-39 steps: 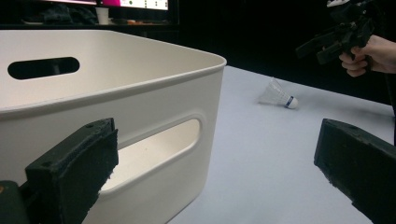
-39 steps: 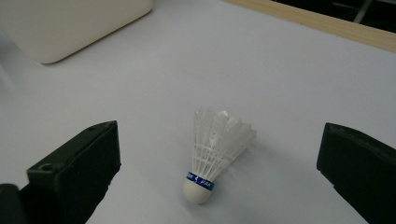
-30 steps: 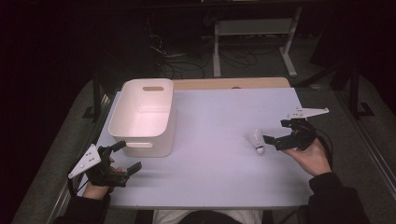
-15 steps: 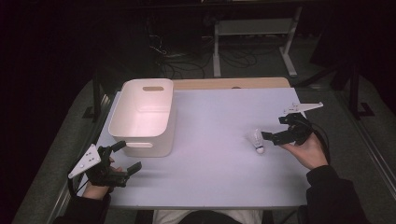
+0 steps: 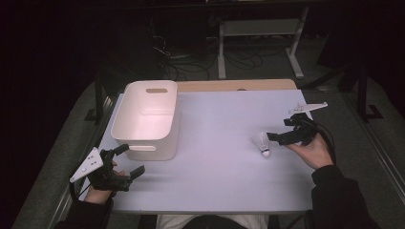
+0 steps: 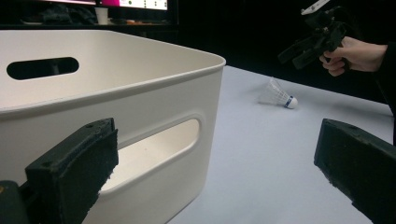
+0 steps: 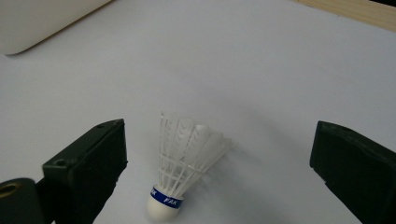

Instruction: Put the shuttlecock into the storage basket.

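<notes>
Right now your right gripper [image 7: 219,172] stands with jaws wide apart around the white feathered shuttlecock with blue band [image 7: 184,161], lying low centre, nearer the left jaw, untouched.

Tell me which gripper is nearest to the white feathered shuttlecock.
The right gripper, open just beside the white feathered shuttlecock; the left gripper is by the white plastic bin.
</notes>
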`<action>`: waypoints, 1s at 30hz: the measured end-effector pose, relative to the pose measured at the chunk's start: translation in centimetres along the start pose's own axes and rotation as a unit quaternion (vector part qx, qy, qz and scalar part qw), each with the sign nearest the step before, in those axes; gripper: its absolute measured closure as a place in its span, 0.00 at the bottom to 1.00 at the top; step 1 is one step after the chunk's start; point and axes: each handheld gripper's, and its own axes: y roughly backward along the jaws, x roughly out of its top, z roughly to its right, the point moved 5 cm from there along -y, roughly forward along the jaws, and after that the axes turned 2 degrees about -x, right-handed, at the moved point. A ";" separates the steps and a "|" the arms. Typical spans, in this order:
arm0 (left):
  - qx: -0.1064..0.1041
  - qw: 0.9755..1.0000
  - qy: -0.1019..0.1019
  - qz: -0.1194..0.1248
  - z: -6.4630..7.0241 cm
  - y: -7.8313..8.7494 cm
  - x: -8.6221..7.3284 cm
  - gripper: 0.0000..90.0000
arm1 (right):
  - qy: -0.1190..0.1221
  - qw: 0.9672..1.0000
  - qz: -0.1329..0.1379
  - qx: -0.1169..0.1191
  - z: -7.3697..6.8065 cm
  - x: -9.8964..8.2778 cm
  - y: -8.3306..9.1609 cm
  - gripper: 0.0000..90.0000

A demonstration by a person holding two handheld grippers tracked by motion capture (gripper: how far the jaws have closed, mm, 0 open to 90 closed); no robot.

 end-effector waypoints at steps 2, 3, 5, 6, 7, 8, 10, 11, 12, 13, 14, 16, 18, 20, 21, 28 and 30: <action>0.000 1.000 0.000 0.000 0.0 0.0 0.0 0.00 | 0.000 1.000 0.000 0.001 0.0 0.0 -0.1 0.05; 0.000 1.000 0.000 0.000 0.0 0.0 0.0 0.00 | 0.001 1.000 -0.001 0.002 0.1 0.2 -0.3 0.06; 0.000 1.000 0.000 0.000 0.0 0.0 0.0 0.00 | 0.001 1.000 -0.003 0.002 0.1 0.2 -0.4 0.06; 0.000 1.000 0.000 0.000 0.0 0.0 0.0 0.00 | 0.001 1.000 -0.006 0.003 0.1 0.3 -0.6 0.08; 0.000 1.000 0.000 0.000 0.0 0.0 0.0 0.00 | 0.001 1.000 -0.006 0.003 0.1 0.3 -0.6 0.08; 0.000 1.000 0.000 0.000 0.0 0.0 0.0 0.00 | 0.000 1.000 -0.008 0.004 0.2 0.4 -0.8 0.10; 0.000 1.000 0.000 0.000 0.0 0.0 0.0 0.00 | 0.000 1.000 -0.008 0.007 0.2 0.4 -0.9 0.11; 0.000 1.000 0.000 0.000 0.0 0.0 0.0 0.00 | -0.001 1.000 -0.009 0.009 0.2 0.4 -1.0 0.12; 0.000 1.000 0.000 0.000 0.0 0.0 0.0 0.00 | -0.002 1.000 -0.010 0.010 0.3 0.4 -1.1 0.14; 0.000 1.000 0.000 0.000 0.0 0.0 0.0 0.00 | -0.002 1.000 -0.010 0.010 0.3 0.4 -1.1 0.14; 0.000 1.000 0.000 0.000 0.0 0.0 0.0 0.00 | -0.009 1.000 -0.015 0.016 0.4 0.4 -1.3 0.19; 0.000 1.000 0.000 0.000 0.0 0.0 0.0 0.00 | -0.012 1.000 -0.018 0.021 0.5 0.3 -1.3 0.24; -0.001 1.000 0.000 0.000 0.0 0.0 0.0 0.00 | -0.015 0.999 -0.022 0.026 0.6 0.3 -1.4 0.30; -0.001 1.000 0.000 0.000 0.0 0.0 0.0 0.00 | -0.016 0.999 -0.025 0.029 0.7 0.2 -1.4 0.34; -0.001 1.000 0.000 0.000 0.0 0.0 0.0 0.00 | -0.018 0.999 -0.025 0.030 0.7 0.2 -1.4 0.35; -0.001 1.000 0.000 0.000 0.0 0.0 0.0 0.00 | -0.019 1.000 -0.017 0.013 1.0 0.3 -1.3 0.53; -0.001 1.000 0.000 0.001 0.0 0.0 0.0 0.00 | -0.026 1.000 -0.013 0.003 1.3 0.4 -1.2 0.64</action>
